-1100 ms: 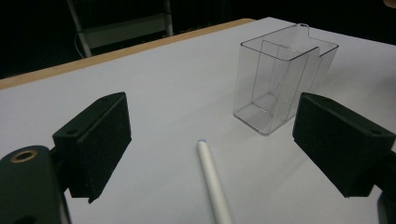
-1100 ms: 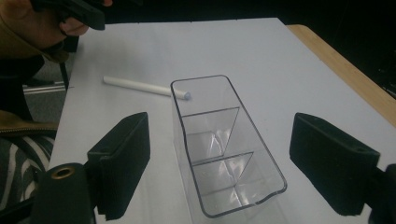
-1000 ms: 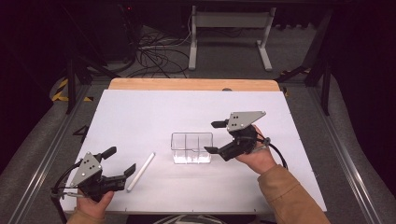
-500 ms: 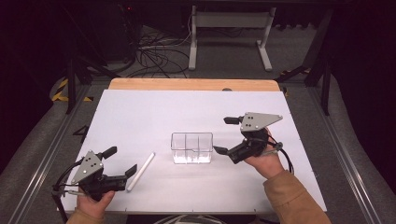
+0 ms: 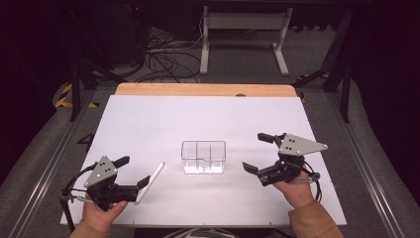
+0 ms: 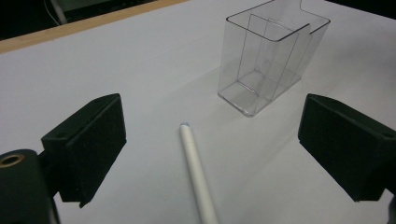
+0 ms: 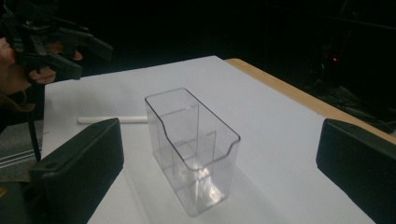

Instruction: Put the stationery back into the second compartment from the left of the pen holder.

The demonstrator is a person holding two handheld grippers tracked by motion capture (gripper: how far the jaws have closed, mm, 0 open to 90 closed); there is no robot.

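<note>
From my seat, the white pen (image 6: pixel 198 179) runs off the bottom edge of the left gripper view, so I can't see its far end. In the high view the left gripper (image 5: pixel 132 171) covers the pen's lower tip. The clear organizer (image 6: pixel 271 56) is clipped at the top edge there. Both arms leave the high view's bottom edge; the left hand (image 7: pixel 16 65) is cut at the upper left.

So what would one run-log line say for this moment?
left gripper: open, white pen between jaws, untouched | right gripper: jaws just opened, empty, beside clear organizer | organizer: upright, empty
</note>
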